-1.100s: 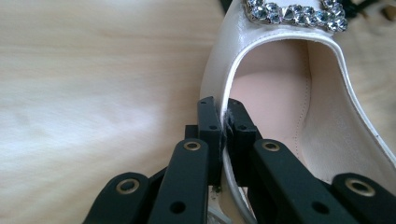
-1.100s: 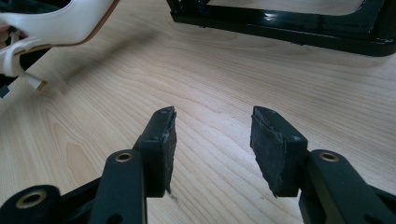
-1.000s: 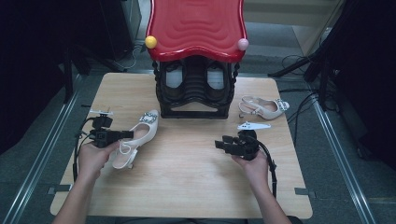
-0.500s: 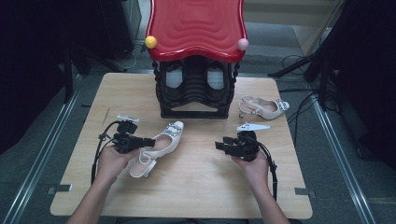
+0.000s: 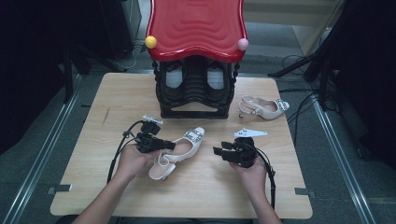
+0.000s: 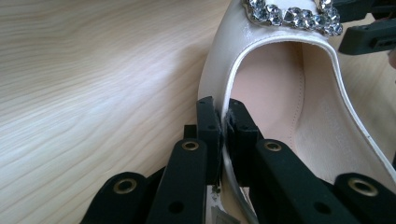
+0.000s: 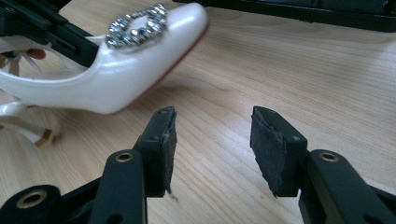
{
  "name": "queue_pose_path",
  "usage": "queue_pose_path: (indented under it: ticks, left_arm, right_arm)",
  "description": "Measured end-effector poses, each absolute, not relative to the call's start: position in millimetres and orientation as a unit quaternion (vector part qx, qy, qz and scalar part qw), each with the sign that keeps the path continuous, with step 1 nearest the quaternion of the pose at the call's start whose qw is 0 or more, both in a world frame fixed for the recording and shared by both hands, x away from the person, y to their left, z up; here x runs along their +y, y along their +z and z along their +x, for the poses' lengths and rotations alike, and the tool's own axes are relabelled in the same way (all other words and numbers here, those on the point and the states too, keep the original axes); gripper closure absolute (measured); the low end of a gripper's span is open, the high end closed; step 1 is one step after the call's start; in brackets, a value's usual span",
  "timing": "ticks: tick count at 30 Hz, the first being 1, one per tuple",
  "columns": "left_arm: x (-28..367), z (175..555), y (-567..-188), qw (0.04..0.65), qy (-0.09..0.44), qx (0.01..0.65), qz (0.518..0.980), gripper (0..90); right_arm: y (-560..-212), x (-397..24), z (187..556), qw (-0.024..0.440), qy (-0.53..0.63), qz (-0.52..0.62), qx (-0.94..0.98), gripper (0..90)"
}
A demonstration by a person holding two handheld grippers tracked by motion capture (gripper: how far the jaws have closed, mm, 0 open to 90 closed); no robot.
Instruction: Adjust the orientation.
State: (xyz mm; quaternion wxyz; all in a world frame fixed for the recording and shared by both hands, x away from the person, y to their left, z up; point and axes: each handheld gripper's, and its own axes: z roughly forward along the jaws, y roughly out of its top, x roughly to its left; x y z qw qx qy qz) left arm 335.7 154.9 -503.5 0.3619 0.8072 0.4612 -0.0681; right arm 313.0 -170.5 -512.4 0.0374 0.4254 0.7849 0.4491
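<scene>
A white slingback heel with a jewelled buckle [image 5: 189,142] lies mid-table, toe pointing toward the rack. My left gripper [image 5: 170,145] is shut on its side rim. In the left gripper view the pads [image 6: 223,112] pinch the thin edge of the shoe [image 6: 280,93], one inside and one outside. My right gripper [image 5: 218,151] stands open just right of the toe, apart from it. The right gripper view shows its jaws [image 7: 212,135] spread over bare wood, with the shoe [image 7: 121,70] ahead at the left. A matching second heel [image 5: 264,108] lies at the back right.
A black shoe rack [image 5: 196,95] with a red wavy top [image 5: 196,28] stands at the table's far middle. The wooden table [image 5: 93,140] has bare wood at left and along the front. Cables trail from both grippers toward the front edge.
My left gripper has carried the white heel from the table's left side rightward to the middle, close to the right gripper. The right hand has stayed where it was.
</scene>
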Motion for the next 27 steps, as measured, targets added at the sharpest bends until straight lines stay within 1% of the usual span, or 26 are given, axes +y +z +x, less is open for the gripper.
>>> queue_pose_path:
  ticks: [6,8,15,18,21,24,27]
  left_arm:
    - [142,338,-505,0.364,-0.06,0.454,0.811,85.3]
    - [139,341,-510,0.351,-0.052,0.455,0.817,85.5]
    - [141,344,-515,0.344,-0.049,0.46,0.817,85.3]
    - [141,344,-514,0.353,-0.054,0.46,0.813,82.2]
    - [142,342,-509,0.368,-0.067,0.453,0.809,77.2]
    - [142,337,-502,0.366,-0.056,0.445,0.815,74.9]
    - [148,333,-491,0.381,-0.056,0.444,0.809,73.0]
  right_arm:
    - [-514,-171,310,0.038,0.448,0.429,0.784,51.8]
    - [-515,-171,309,0.037,0.447,0.429,0.784,51.9]
    - [-519,-166,306,0.035,0.437,0.421,0.794,52.7]
    - [-520,-164,306,0.035,0.434,0.42,0.796,53.1]
    - [-519,-164,305,0.034,0.437,0.418,0.796,53.6]
    - [-518,-163,304,0.034,0.438,0.416,0.796,53.9]
    - [-518,-161,304,0.033,0.436,0.413,0.799,54.4]
